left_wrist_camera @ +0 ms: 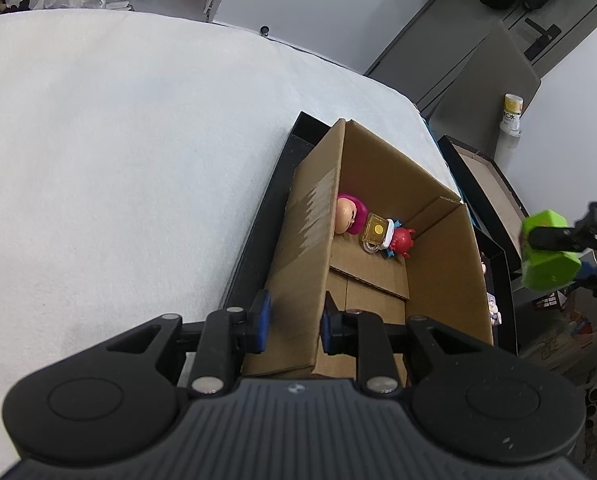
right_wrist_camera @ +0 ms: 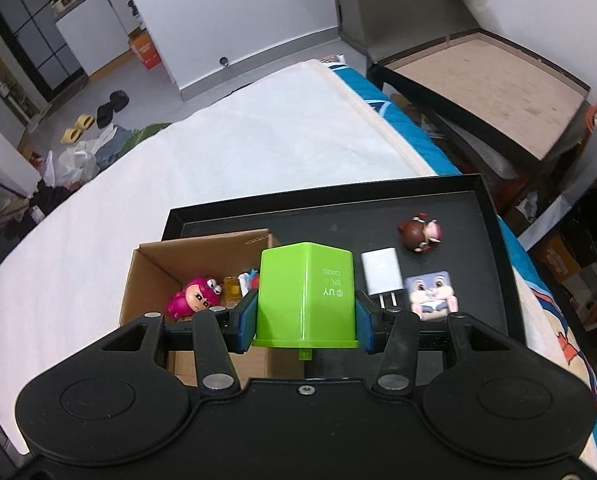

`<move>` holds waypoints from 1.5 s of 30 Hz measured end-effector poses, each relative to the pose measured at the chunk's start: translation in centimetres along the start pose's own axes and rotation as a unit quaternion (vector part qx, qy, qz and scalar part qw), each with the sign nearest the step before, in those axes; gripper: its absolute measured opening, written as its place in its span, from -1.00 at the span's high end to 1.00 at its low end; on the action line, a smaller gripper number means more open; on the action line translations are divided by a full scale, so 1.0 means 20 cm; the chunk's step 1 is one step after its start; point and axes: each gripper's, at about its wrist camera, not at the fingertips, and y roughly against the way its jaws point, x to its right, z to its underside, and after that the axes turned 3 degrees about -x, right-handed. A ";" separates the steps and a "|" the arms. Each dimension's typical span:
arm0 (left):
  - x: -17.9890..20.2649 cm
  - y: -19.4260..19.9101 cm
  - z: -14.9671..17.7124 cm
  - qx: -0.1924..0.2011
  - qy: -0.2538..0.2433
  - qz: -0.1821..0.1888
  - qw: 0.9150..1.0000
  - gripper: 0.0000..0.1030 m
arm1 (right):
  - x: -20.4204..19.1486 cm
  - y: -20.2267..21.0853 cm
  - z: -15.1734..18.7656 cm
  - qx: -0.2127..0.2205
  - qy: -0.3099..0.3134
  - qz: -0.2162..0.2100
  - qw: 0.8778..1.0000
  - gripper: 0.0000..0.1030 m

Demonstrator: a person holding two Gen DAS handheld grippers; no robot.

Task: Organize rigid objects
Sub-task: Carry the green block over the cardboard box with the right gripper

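My left gripper (left_wrist_camera: 294, 322) is shut on the left flap of an open cardboard box (left_wrist_camera: 310, 240), which stands in a black tray (left_wrist_camera: 254, 248). Inside the box lie a pink-haired doll (left_wrist_camera: 350, 214), a yellow toy (left_wrist_camera: 374, 234) and a red figure (left_wrist_camera: 402, 240). My right gripper (right_wrist_camera: 305, 316) is shut on a green plastic cup (right_wrist_camera: 306, 296), held upside down above the box's right edge (right_wrist_camera: 202, 248). In the left wrist view that cup (left_wrist_camera: 548, 256) shows at the far right, beyond the box.
On the black tray (right_wrist_camera: 458, 208) right of the box lie a white charger plug (right_wrist_camera: 380, 270), a brown-haired doll (right_wrist_camera: 420, 234) and a rabbit-print block (right_wrist_camera: 430, 290). The tray sits on a white blanket (right_wrist_camera: 218, 160). A low brown table (right_wrist_camera: 486, 88) stands beyond.
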 end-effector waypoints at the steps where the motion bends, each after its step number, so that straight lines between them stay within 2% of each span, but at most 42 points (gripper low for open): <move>1: 0.00 0.00 0.00 0.001 0.000 0.000 1.000 0.55 | -0.02 -0.02 -0.01 -0.002 0.005 0.000 1.000 0.08; 19: -0.05 -0.01 -0.01 -0.005 0.008 0.020 1.000 0.54 | -0.40 -0.21 -0.02 -0.020 0.086 0.017 0.996 0.08; 32: -0.08 -0.02 -0.02 -0.012 0.009 0.041 0.999 0.52 | -0.56 -0.38 0.07 -0.059 0.099 0.005 0.993 0.08; 45: -0.10 -0.02 -0.02 -0.013 0.011 0.049 0.999 0.50 | -0.63 -0.53 0.16 -0.085 0.101 -0.011 0.991 0.06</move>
